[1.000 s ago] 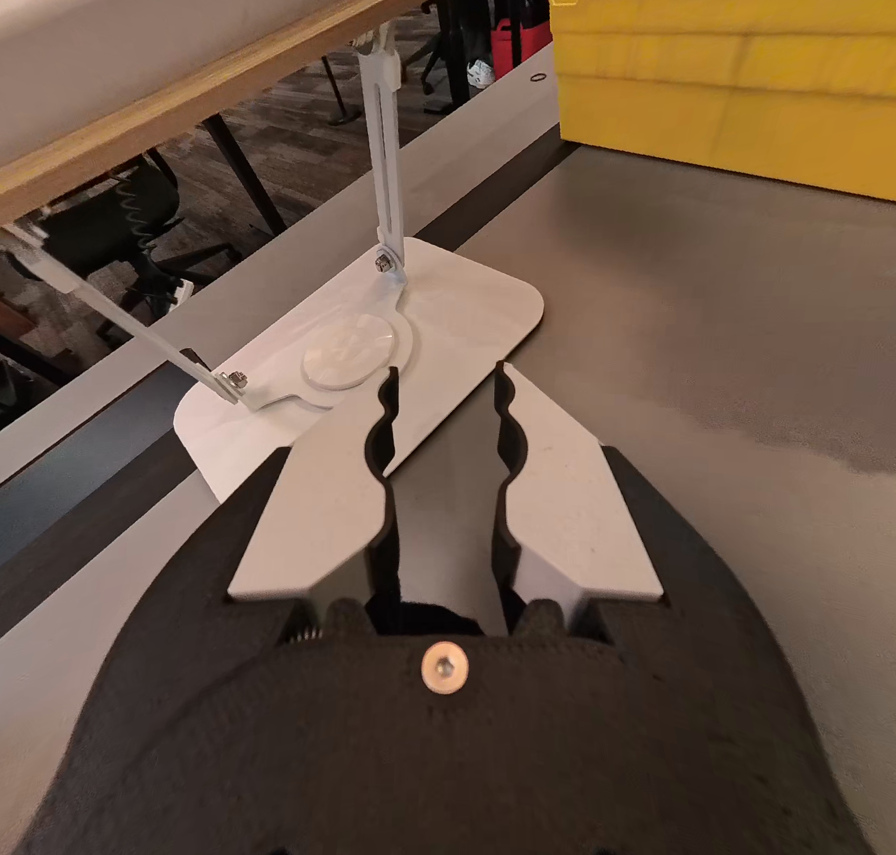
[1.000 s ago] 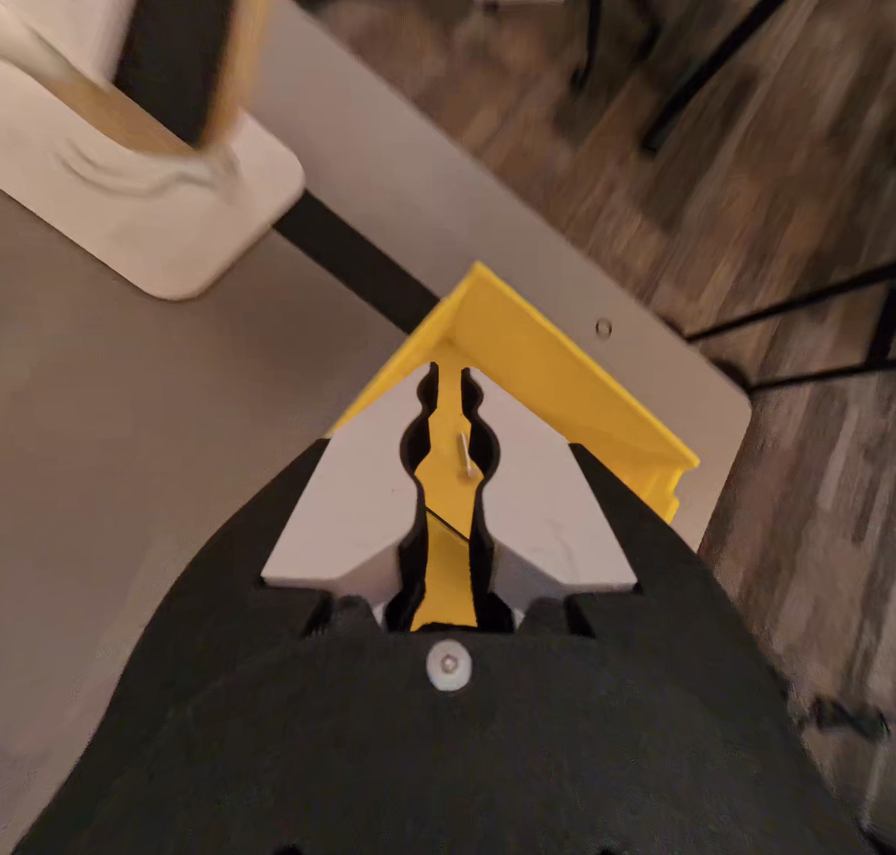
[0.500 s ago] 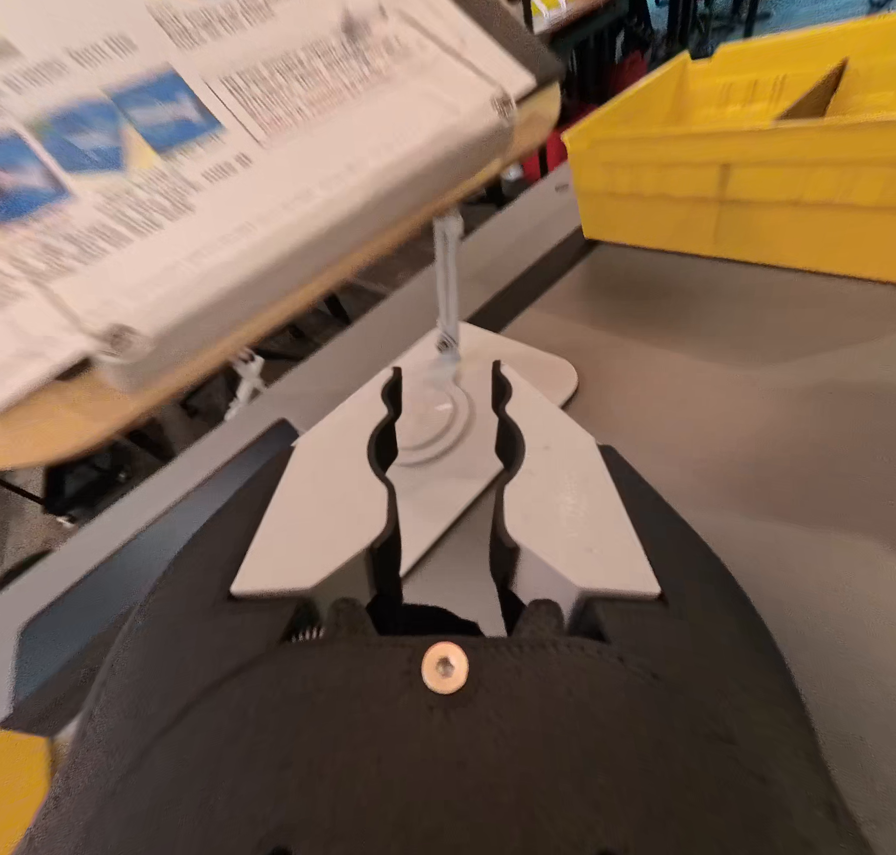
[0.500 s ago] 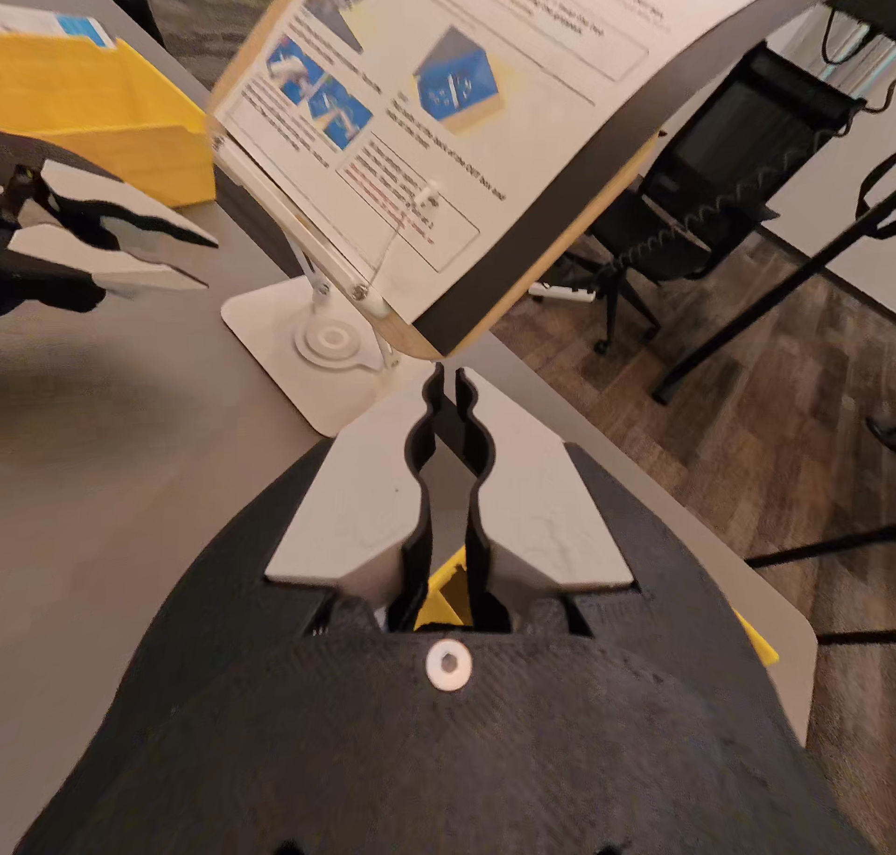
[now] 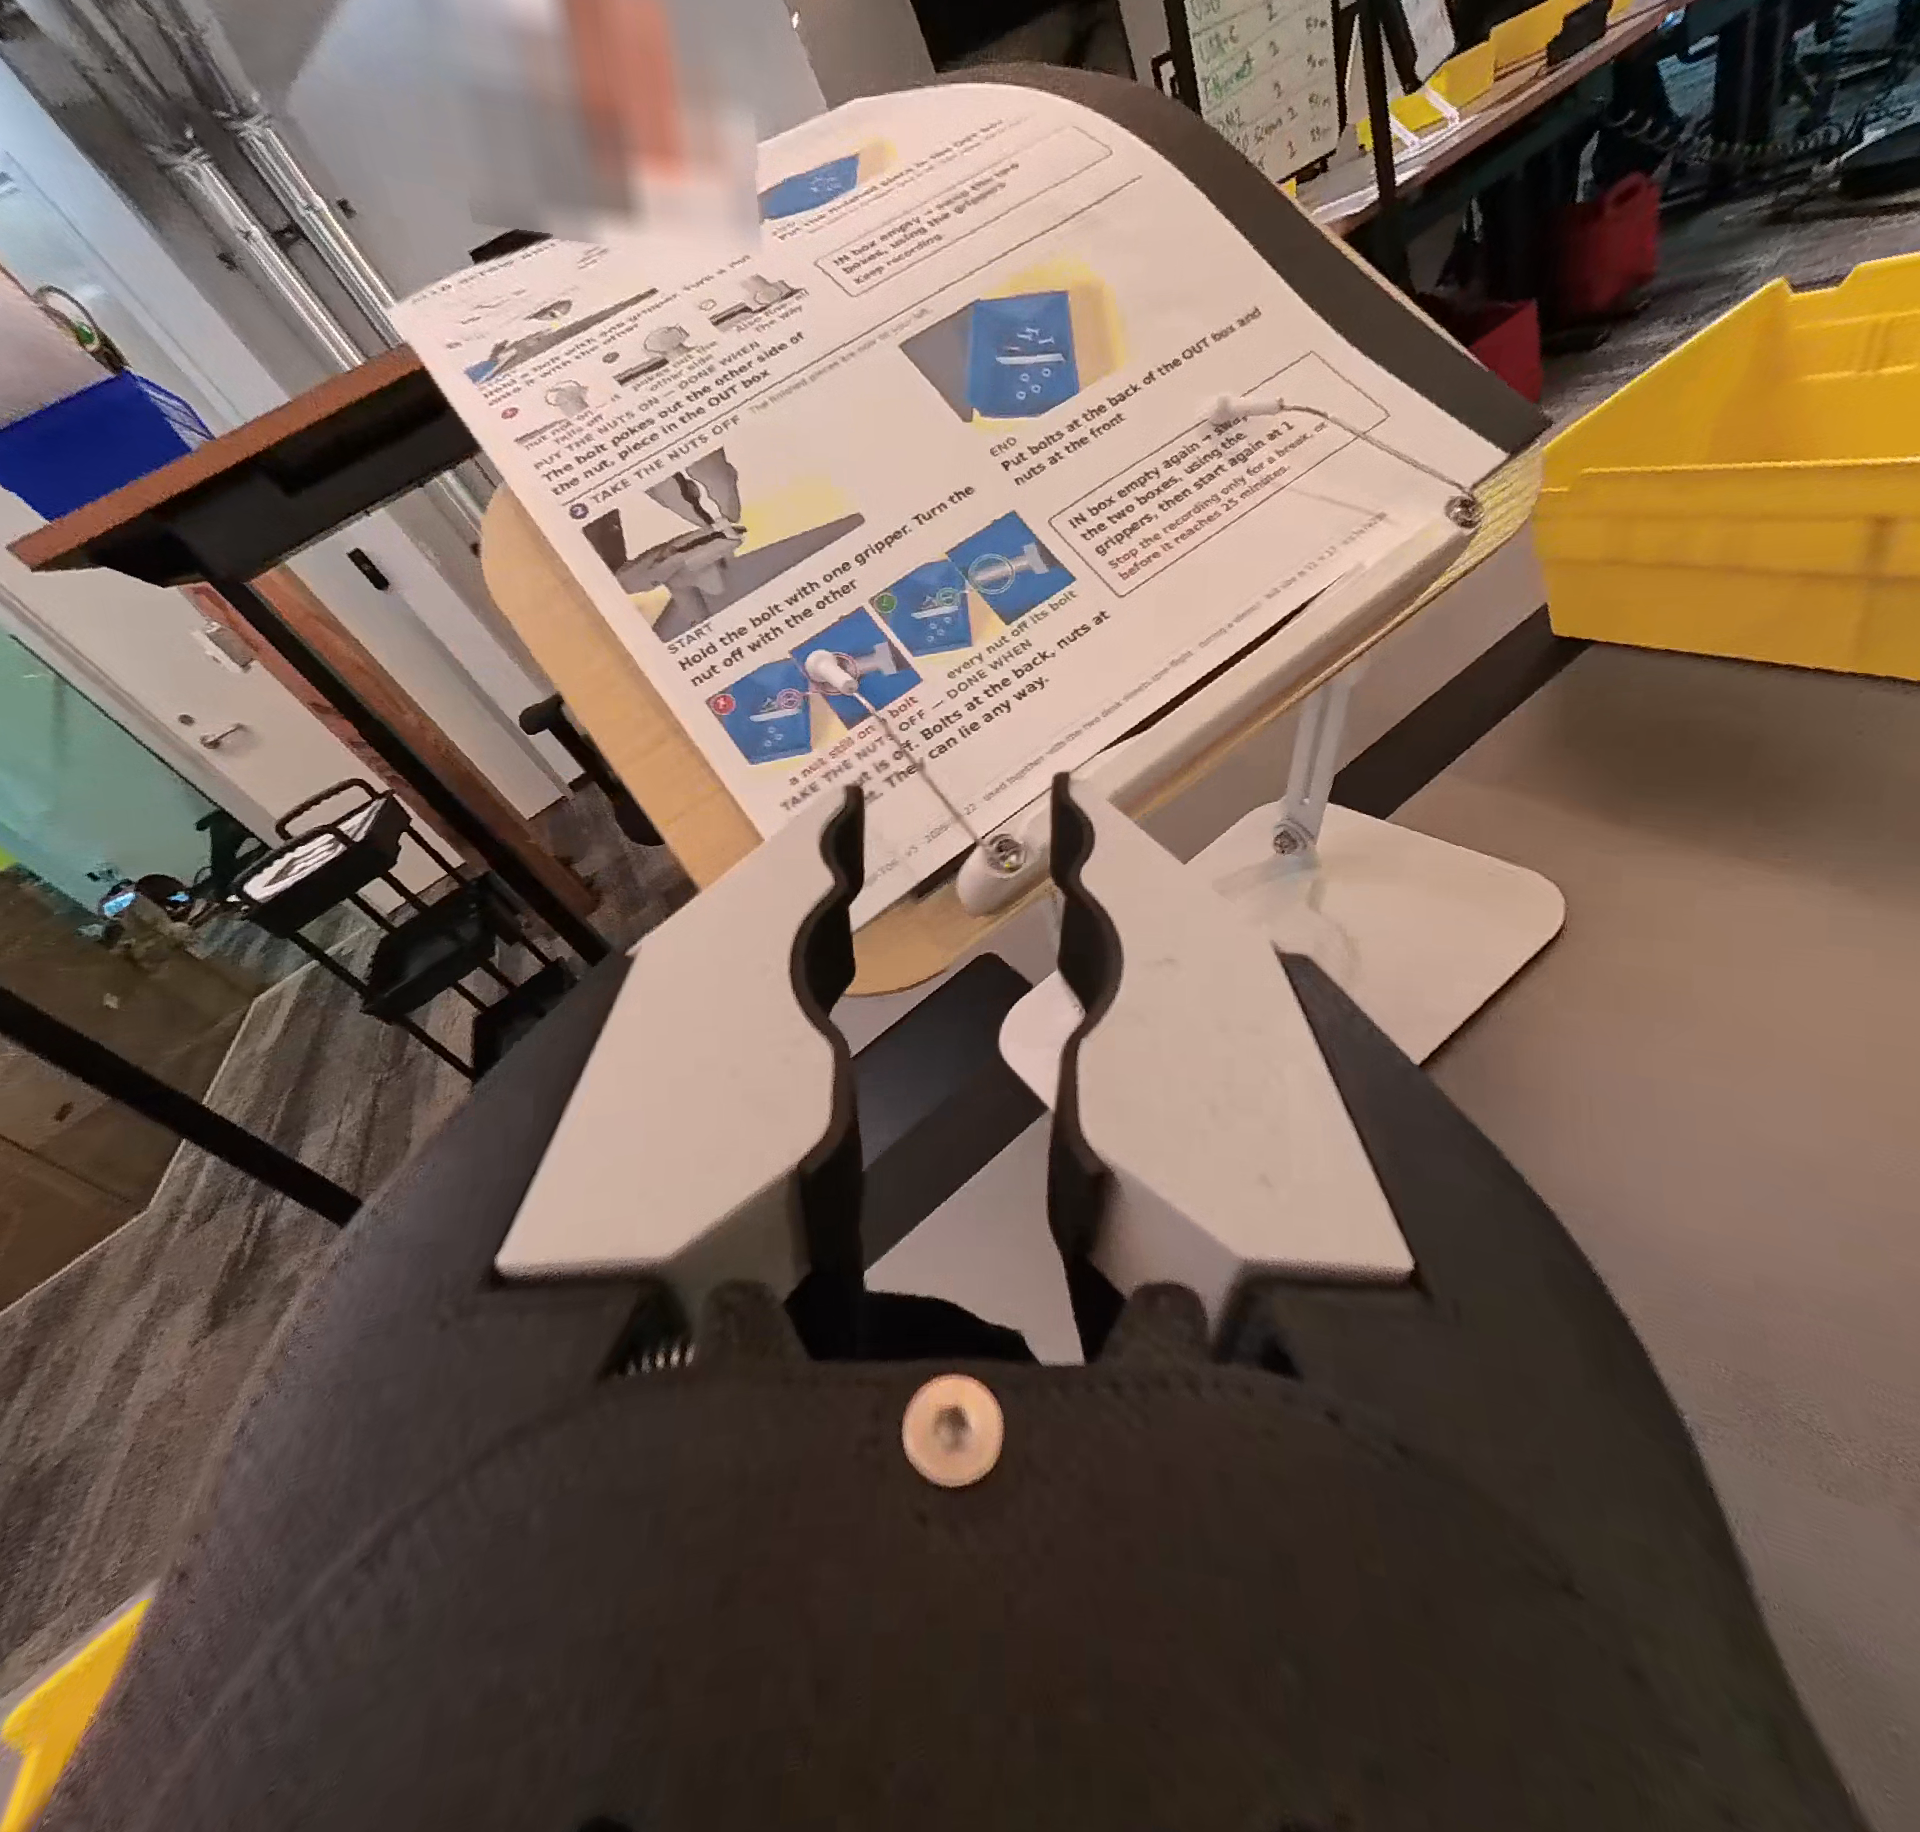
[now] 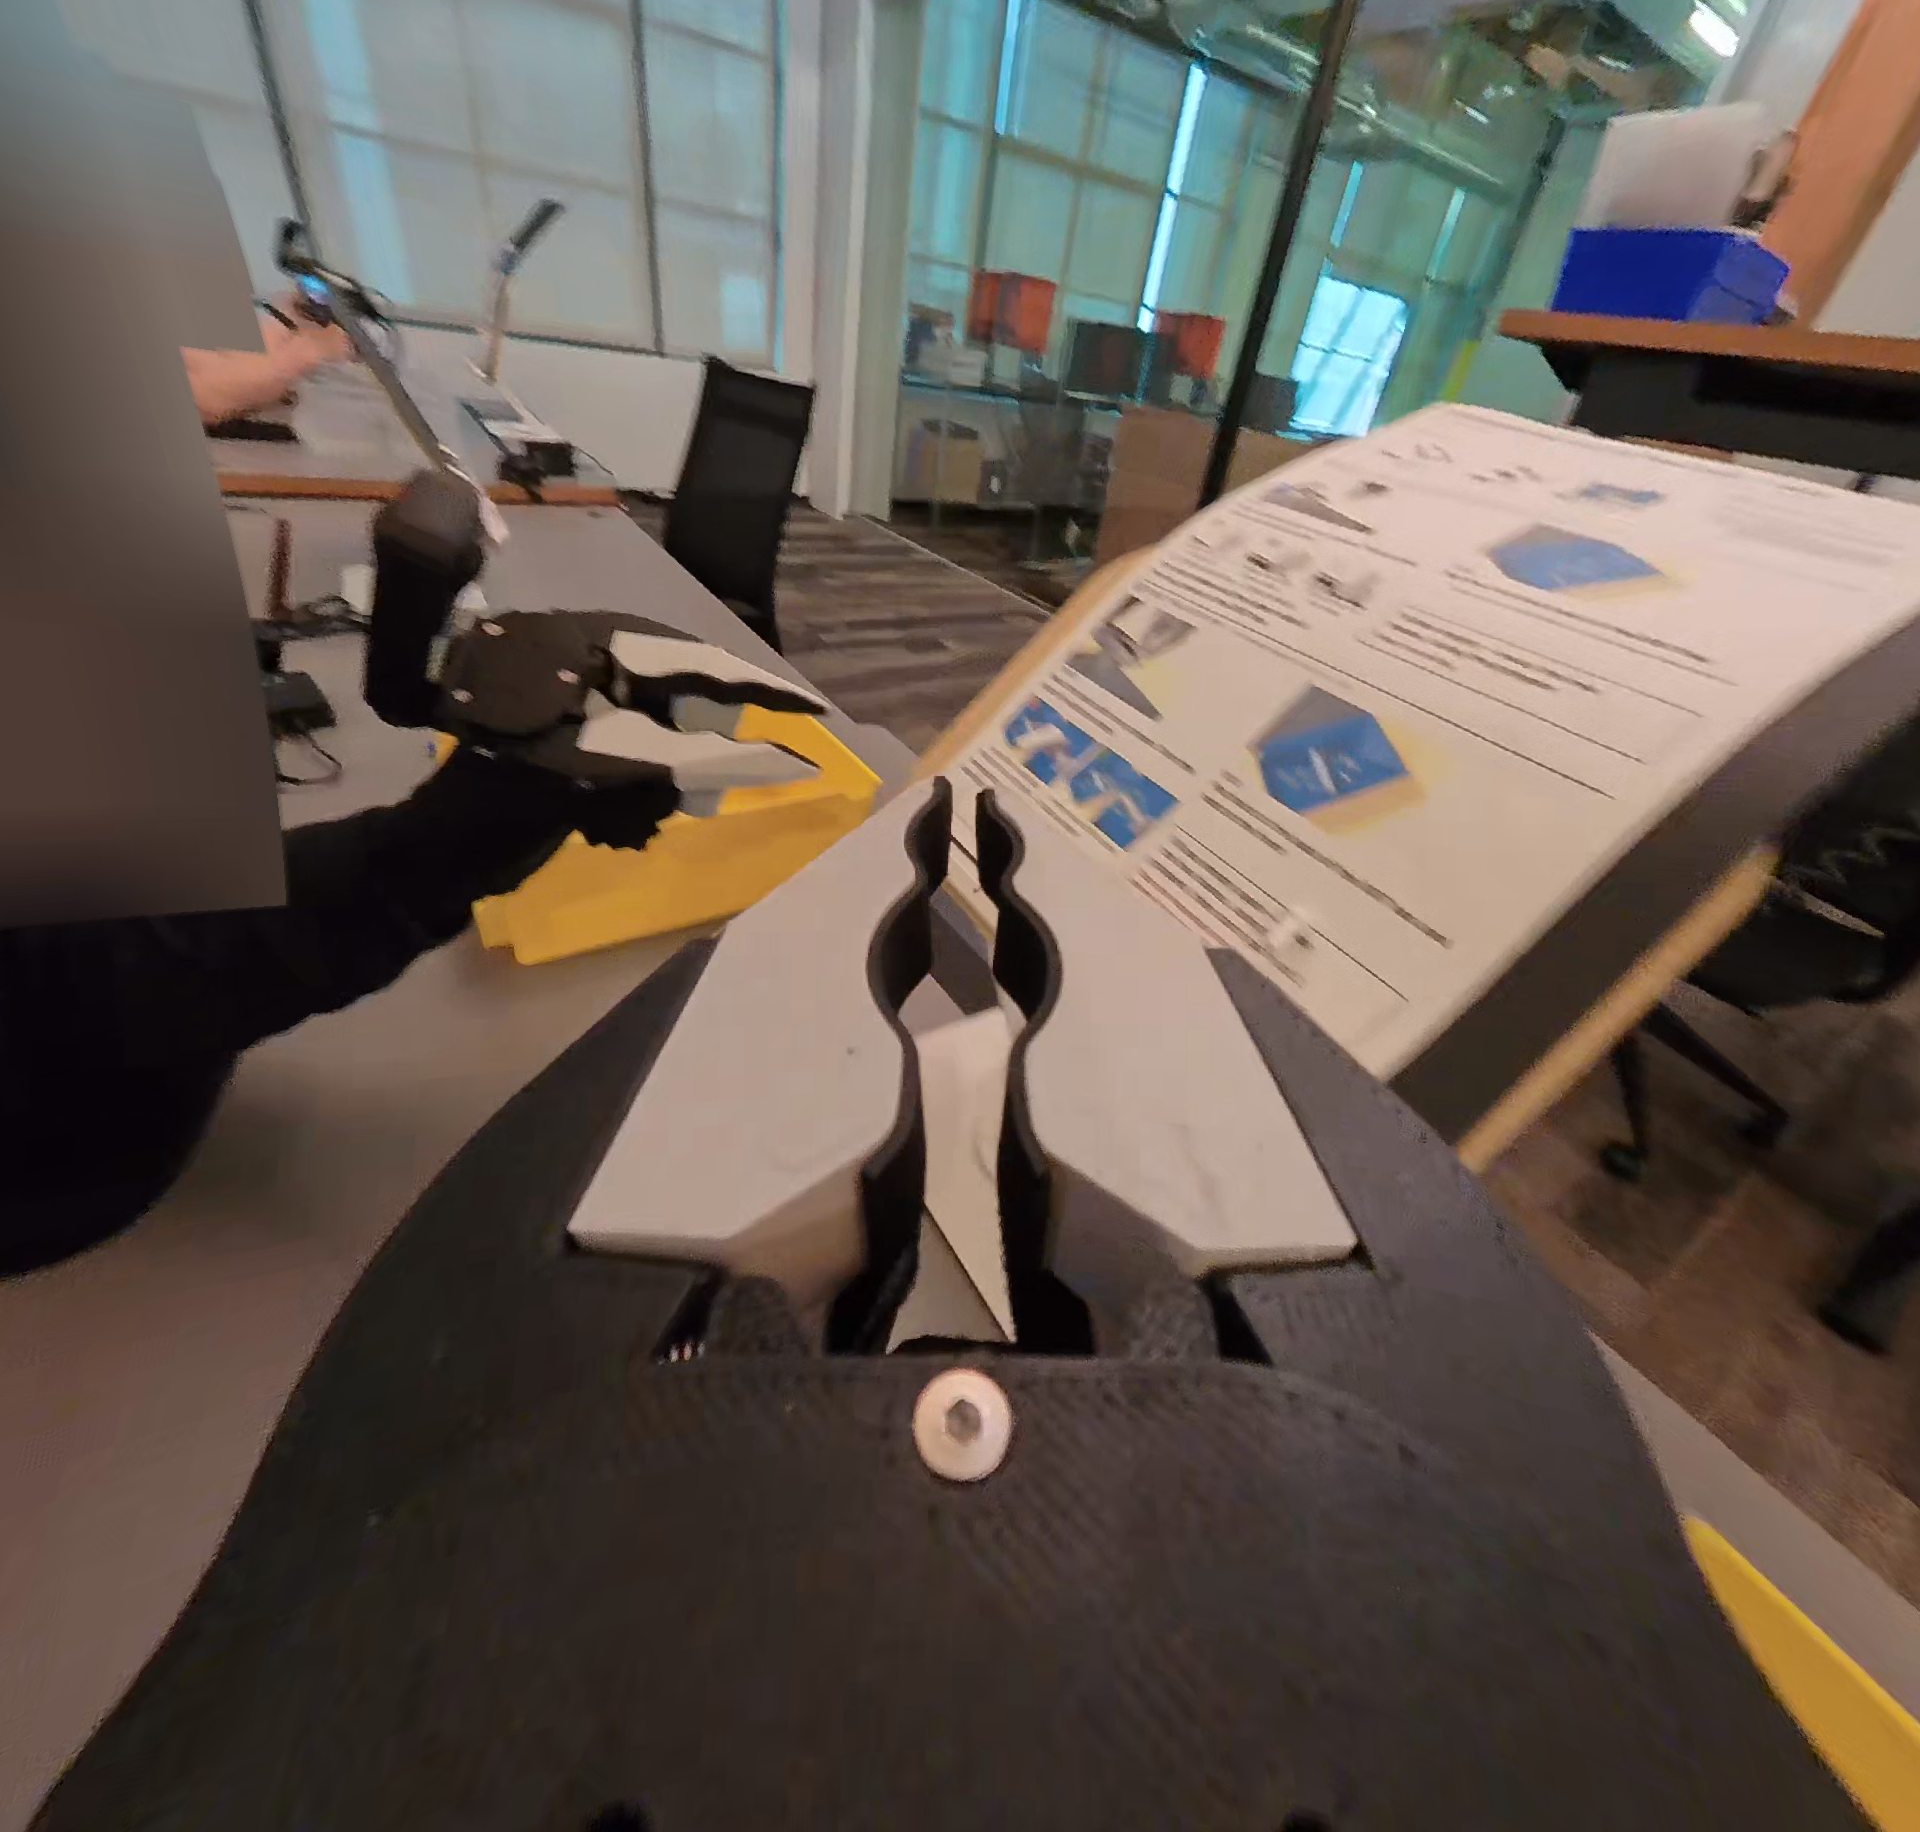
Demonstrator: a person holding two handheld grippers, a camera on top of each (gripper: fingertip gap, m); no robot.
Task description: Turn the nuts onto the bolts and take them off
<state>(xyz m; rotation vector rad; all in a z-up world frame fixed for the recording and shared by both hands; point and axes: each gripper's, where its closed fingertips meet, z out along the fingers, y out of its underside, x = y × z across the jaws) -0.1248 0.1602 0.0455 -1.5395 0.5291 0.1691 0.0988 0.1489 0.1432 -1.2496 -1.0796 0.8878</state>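
Meanwhile both grippers were raised toward the instruction sheet (image 5: 935, 452): left gripper (image 5: 954, 816) gaped empty, right gripper (image 6: 962, 806) stood narrowly parted, holding nothing.

Printed text with blue-and-yellow pictures is carried by a white instruction sheet (image 5: 935, 494) clipped to a tilted stand; the same sheet (image 6: 1455, 743) is seen blurred in the right wrist view. Handwritten lines are borne by a whiteboard (image 5: 1247, 26) far behind. No other writing can be made out.
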